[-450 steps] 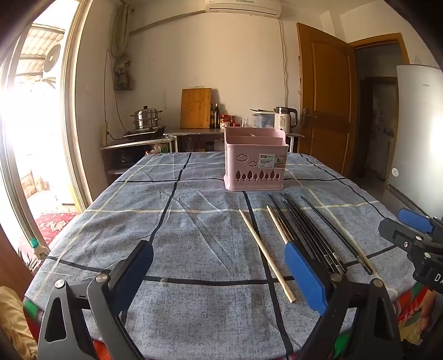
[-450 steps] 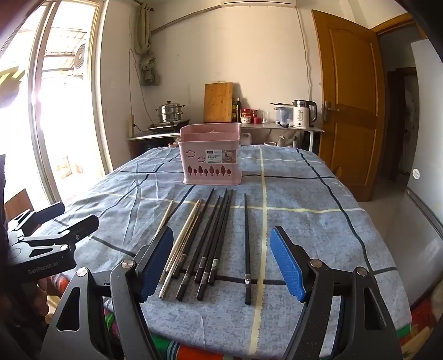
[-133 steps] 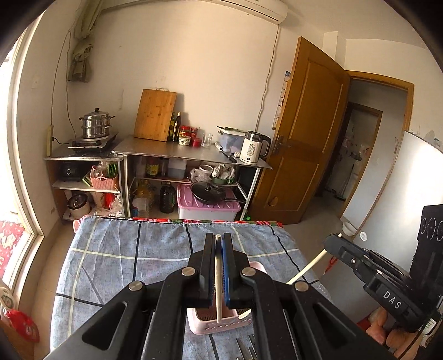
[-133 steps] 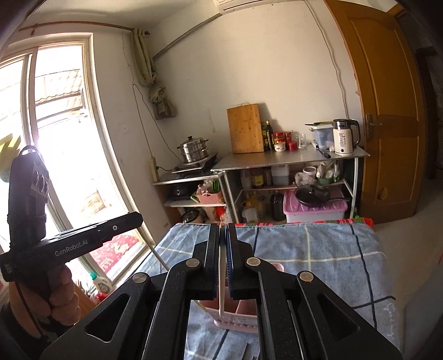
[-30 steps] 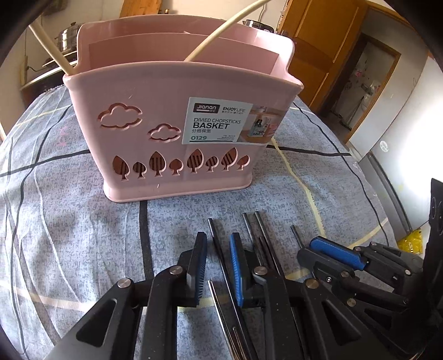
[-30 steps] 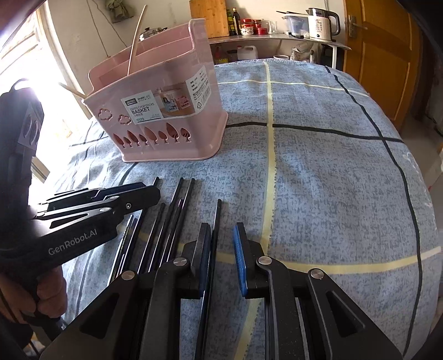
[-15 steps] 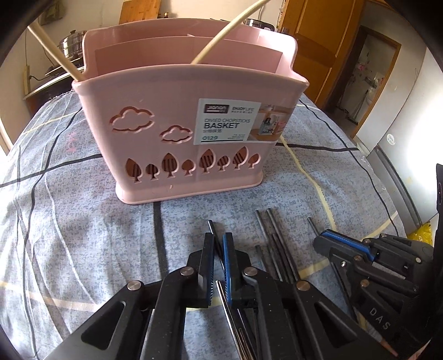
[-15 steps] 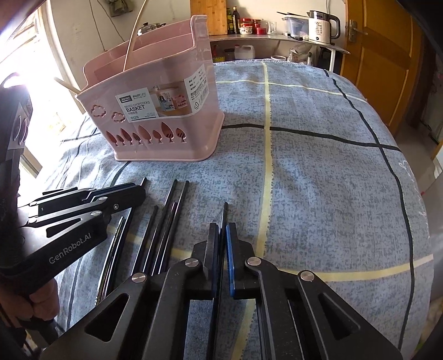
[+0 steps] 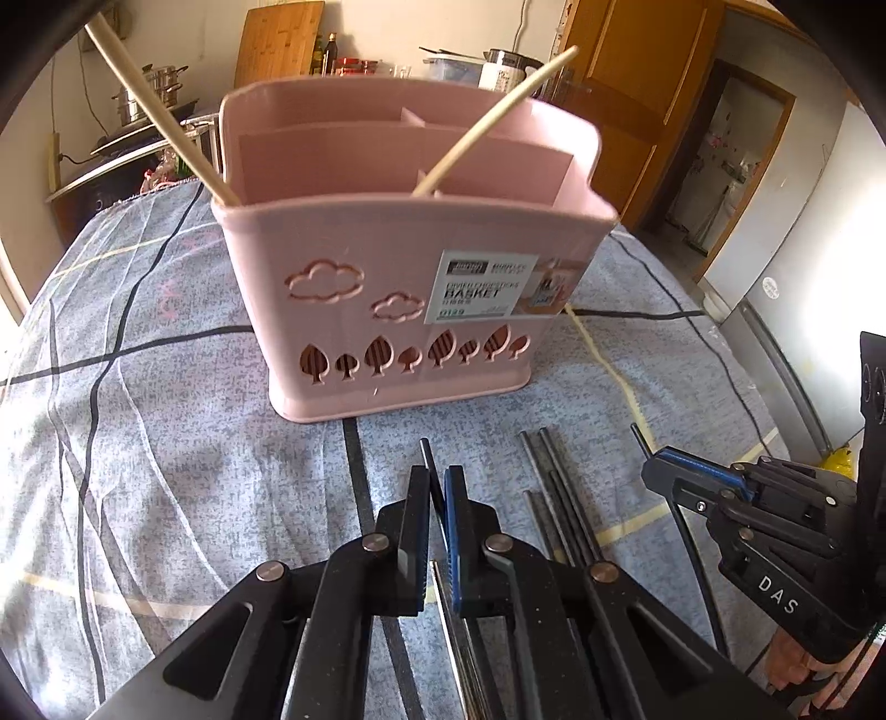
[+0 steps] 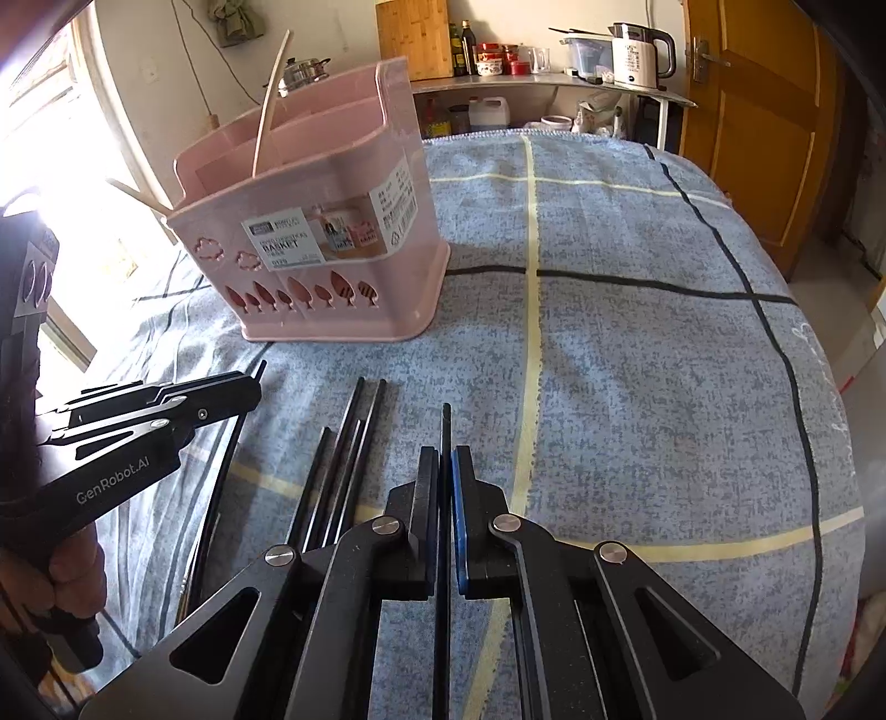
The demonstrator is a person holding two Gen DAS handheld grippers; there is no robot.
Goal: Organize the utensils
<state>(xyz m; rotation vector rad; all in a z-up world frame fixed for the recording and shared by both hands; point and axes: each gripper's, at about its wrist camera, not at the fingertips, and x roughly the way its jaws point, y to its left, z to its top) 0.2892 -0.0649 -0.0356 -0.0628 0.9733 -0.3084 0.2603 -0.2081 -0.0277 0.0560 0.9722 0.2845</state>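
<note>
A pink divided chopstick basket [image 9: 398, 288] [image 10: 332, 243] stands on the blue checked tablecloth, with two pale wooden chopsticks [image 9: 487, 116] leaning in it. Several black chopsticks [image 9: 554, 498] [image 10: 343, 459] lie in a row in front of it. My left gripper [image 9: 437, 482] is shut on one black chopstick [image 9: 425, 451], whose tip pokes out toward the basket. My right gripper [image 10: 446, 462] is shut on another black chopstick [image 10: 446, 426], the rightmost of the row. Each gripper also shows in the other's view: the right gripper [image 9: 659, 471] and the left gripper [image 10: 249, 387].
A tablecloth [image 10: 637, 387] covers the rounded table, which falls away at the right edge. Behind stand a metal shelf with a kettle [image 10: 642, 50], a cutting board [image 10: 412, 36], a steamer pot [image 9: 147, 97] and a wooden door [image 10: 758, 111]. A hand [image 10: 55, 576] holds the left gripper.
Both grippers closed from slightly apart onto a black chopstick each. The left gripper then rose a little with its chopstick; the basket looks nearer in its view. The right gripper stayed put.
</note>
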